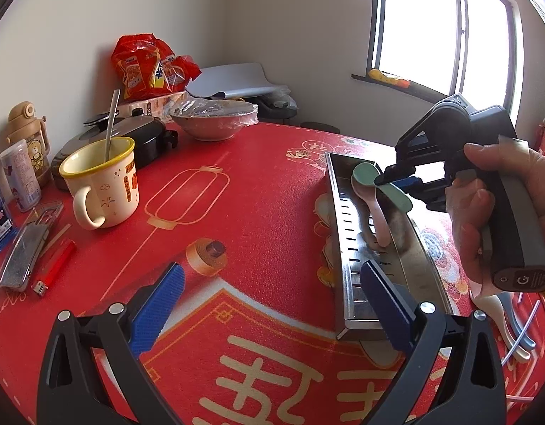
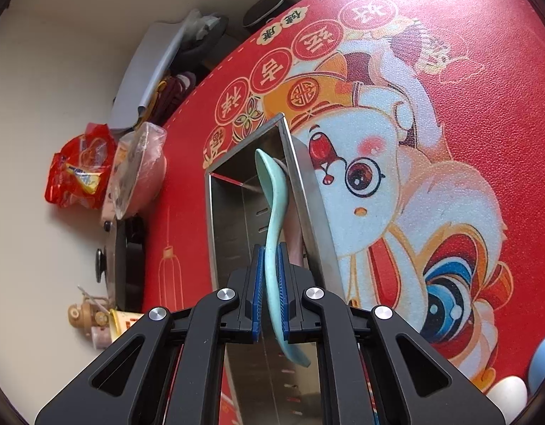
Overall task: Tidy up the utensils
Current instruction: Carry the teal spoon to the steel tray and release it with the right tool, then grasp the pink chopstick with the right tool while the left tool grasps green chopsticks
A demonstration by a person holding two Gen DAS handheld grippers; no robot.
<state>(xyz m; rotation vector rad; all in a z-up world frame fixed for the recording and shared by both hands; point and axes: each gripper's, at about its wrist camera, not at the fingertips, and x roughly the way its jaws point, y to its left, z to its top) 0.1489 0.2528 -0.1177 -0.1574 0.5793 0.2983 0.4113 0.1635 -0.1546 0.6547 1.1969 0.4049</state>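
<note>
Over the steel tray [image 2: 216, 219] near the table's window-side edge, the right gripper [image 2: 271, 283] pinches a green spoon [image 2: 274, 212] edgewise — an early release could tip it out — while the left gripper [image 1: 269, 304] hangs spread, empty.

Shiny brushed-metal tray [image 2: 308, 191], matt plastic-looking green spoon [image 2: 276, 219], pebbled leather-like red table mat [image 2: 485, 88]

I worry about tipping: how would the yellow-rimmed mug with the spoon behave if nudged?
The mug looks squat and wide-based, so it would probably slide, not tip. The tall metal spoon leaning inside would likely rattle or swing.
</note>
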